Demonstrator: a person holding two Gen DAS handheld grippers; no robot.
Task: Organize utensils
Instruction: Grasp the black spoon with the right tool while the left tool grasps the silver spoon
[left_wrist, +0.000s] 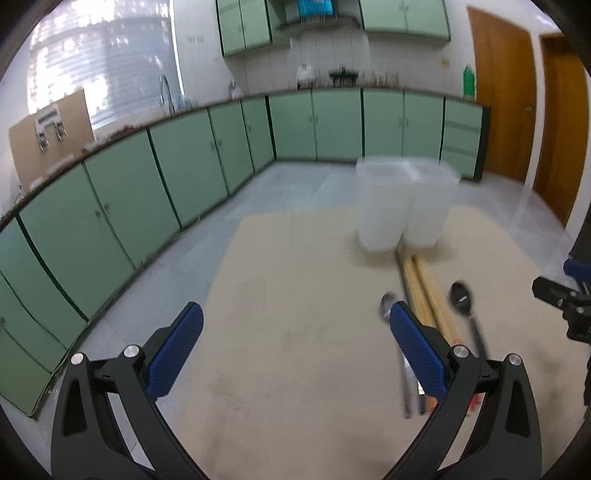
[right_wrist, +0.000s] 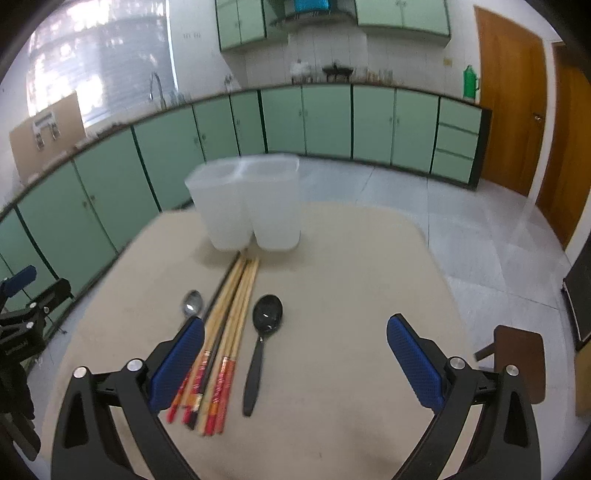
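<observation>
A translucent white two-compartment holder (right_wrist: 245, 201) stands upright at the far side of the beige table (right_wrist: 351, 280); it also shows in the left wrist view (left_wrist: 406, 201). Several wooden chopsticks (right_wrist: 227, 325) with red ends lie in a bundle in front of it, also in the left wrist view (left_wrist: 428, 295). A metal spoon (right_wrist: 192, 304) lies left of them and a black spoon (right_wrist: 264, 336) right. My right gripper (right_wrist: 295, 339) is open and empty, above the table right of the utensils. My left gripper (left_wrist: 295, 332) is open and empty, left of the utensils.
Green cabinets (right_wrist: 325, 122) line the walls beyond the table, with wooden doors (right_wrist: 513, 99) at the right. A brown chair seat (right_wrist: 521, 354) stands beside the table's right edge. The right gripper's body shows at the right edge of the left wrist view (left_wrist: 569, 306).
</observation>
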